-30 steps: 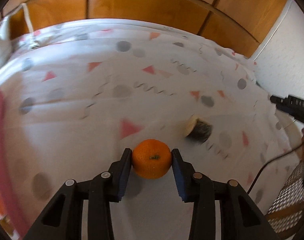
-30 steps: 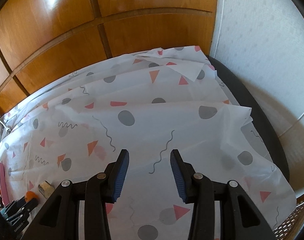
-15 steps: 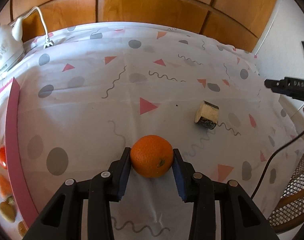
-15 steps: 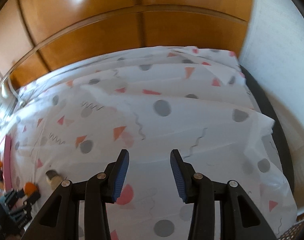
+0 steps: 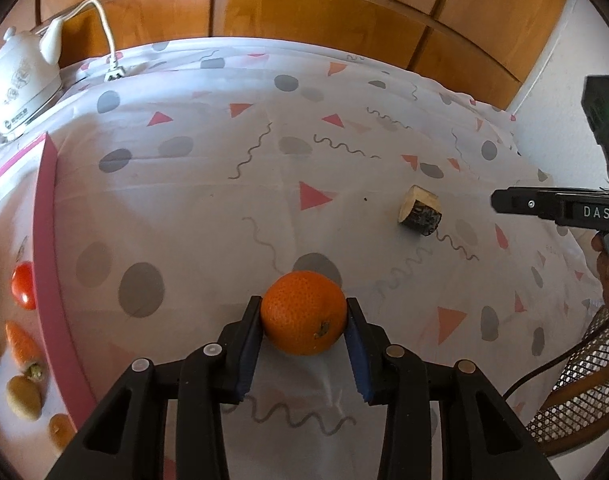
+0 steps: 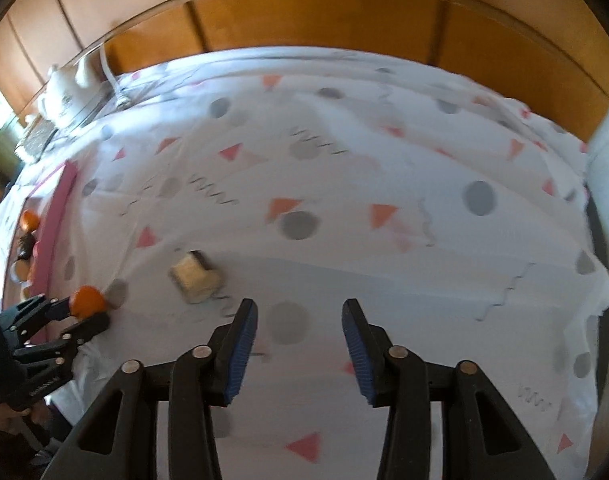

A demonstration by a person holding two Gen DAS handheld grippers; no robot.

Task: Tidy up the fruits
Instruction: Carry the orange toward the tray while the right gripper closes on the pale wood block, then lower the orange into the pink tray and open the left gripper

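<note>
Orange [image 5: 303, 313], round and pebbly, is sitting clamped between the left gripper [image 5: 303, 320] fingers, its stem scar facing the camera. Right gripper [image 6: 299, 322] fingers are opening, holding nothing.

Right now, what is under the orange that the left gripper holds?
Under the orange, shut in the left gripper, only the patterned tablecloth shows, with a grey dot just behind. The cloth directly beneath is covered by the fruit, so whether they touch cannot be seen.

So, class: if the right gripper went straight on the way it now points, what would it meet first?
Probably the bare tablecloth: nothing lies between the opening jaws of the right gripper, and the cut fruit piece sits off to its left.
</note>
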